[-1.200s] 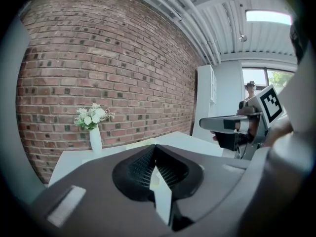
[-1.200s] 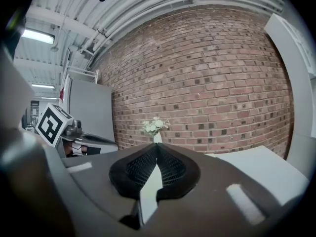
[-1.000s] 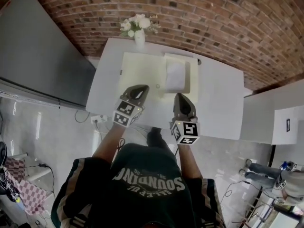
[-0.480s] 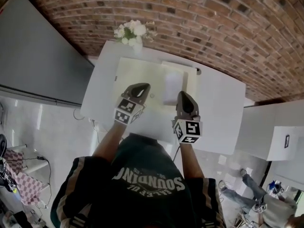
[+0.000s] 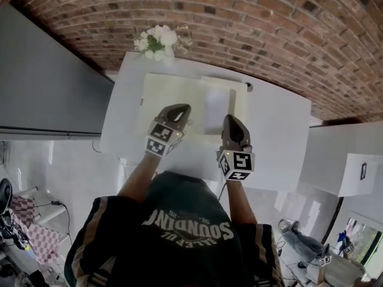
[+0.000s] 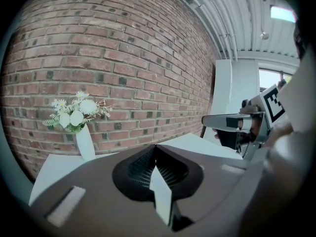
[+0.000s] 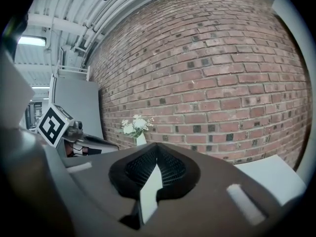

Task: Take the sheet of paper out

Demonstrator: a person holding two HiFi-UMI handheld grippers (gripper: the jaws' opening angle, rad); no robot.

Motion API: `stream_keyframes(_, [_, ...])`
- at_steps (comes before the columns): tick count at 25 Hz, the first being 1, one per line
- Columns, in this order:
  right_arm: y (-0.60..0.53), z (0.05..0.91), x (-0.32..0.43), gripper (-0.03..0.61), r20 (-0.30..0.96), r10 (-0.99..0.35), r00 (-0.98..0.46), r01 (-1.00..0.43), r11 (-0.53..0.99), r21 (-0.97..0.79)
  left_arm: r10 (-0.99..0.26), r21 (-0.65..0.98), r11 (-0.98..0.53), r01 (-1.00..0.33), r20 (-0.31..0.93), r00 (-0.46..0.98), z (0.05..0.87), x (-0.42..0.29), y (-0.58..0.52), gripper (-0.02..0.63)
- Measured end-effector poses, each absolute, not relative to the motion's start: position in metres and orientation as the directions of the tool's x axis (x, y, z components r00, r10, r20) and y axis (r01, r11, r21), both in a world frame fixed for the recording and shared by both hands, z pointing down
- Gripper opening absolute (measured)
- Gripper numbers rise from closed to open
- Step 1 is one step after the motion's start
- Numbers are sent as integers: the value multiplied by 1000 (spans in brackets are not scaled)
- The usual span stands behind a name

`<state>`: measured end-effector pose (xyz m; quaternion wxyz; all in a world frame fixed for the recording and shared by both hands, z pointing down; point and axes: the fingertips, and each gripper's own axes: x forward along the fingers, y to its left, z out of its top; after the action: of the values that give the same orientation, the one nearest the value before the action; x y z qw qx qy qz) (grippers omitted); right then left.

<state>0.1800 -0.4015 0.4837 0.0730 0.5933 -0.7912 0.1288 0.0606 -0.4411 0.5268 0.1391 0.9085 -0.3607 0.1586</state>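
A white sheet of paper (image 5: 216, 109) lies on the right part of a pale cream folder (image 5: 167, 91) that rests flat on the white table (image 5: 275, 136). My left gripper (image 5: 178, 109) hovers over the folder's near edge, just left of the sheet, with its jaws shut and nothing in them. My right gripper (image 5: 231, 120) is level with the sheet's near right corner, also shut and empty. In the left gripper view the closed jaws (image 6: 155, 148) point towards the brick wall. The right gripper view shows its own jaws (image 7: 157, 147) closed in the same way.
A white vase of white flowers (image 5: 154, 40) stands at the table's far left edge against the brick wall (image 5: 269, 28). A grey cabinet (image 5: 42, 70) is at the left, and a white cabinet (image 5: 353, 160) at the right. A small dark object (image 5: 249, 86) sits beyond the folder.
Both grippers have moved forward from the table's near edge to over the folder's near edge. Their jaws stayed shut. The table now sits closer under the person.
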Motion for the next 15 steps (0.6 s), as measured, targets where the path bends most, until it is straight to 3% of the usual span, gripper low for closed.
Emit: stream_keyframes(15, [-428, 505, 180, -11, 319, -908, -271, -962, 246, -117, -547, 198, -708, -678, 454, 703, 566, 72, -467, 11])
